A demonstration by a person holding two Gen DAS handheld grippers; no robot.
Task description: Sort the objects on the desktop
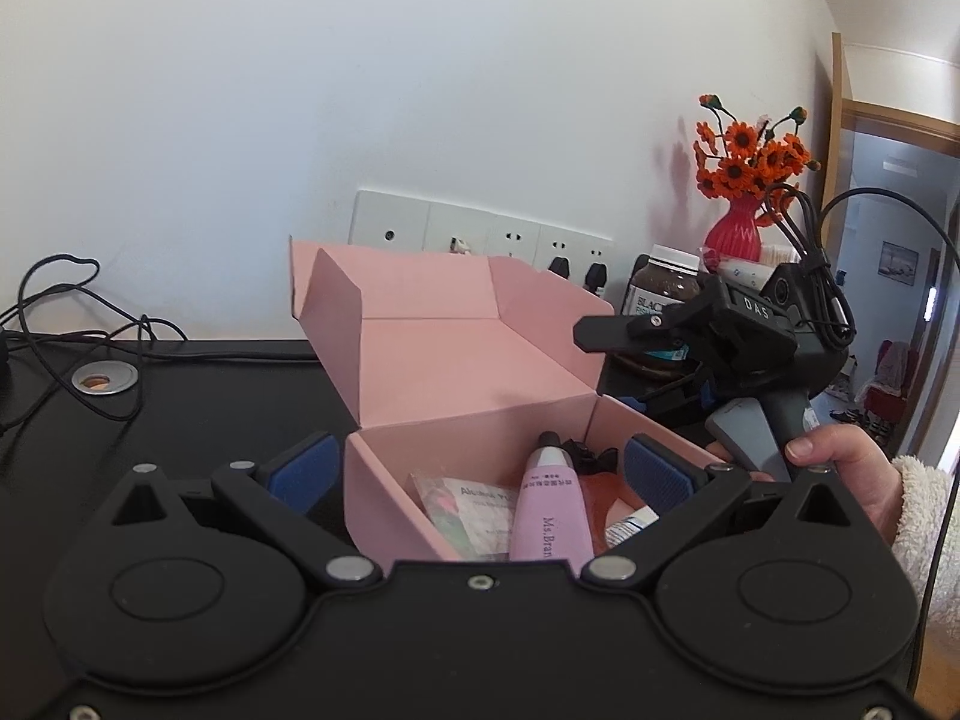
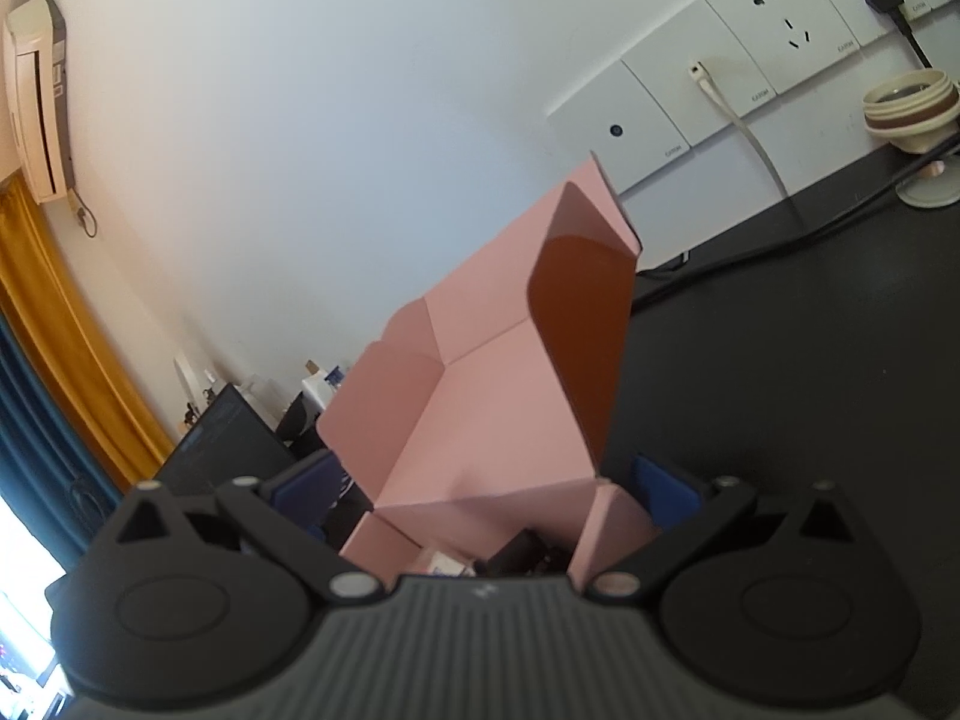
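The pink box (image 1: 480, 396) sits on the black table (image 1: 180, 408) with its lid up, right in front of your left tongs (image 1: 477, 474). Inside it lie a pink tube (image 1: 549, 510), a small packet (image 1: 474, 510), a black thing you cannot make out, and the end of a white tube (image 1: 630, 525).

Your left tongs are spread wide and hold nothing. One blue pad (image 1: 303, 468) is outside the box's left wall. The other is over the box's right side.

Your right tongs (image 2: 486, 495) are spread wide too, with nothing in them. They point at the box (image 2: 498, 396) from its right side. In the left view you see them above the box's right edge, gripped in your hand (image 1: 840, 468).

Behind the box is a row of wall plugs (image 1: 480, 234). To the right stand a brown jar (image 1: 663, 288) and a red vase (image 1: 735, 234) of orange flowers. A black cord (image 1: 78, 312) lies on the table at the left.
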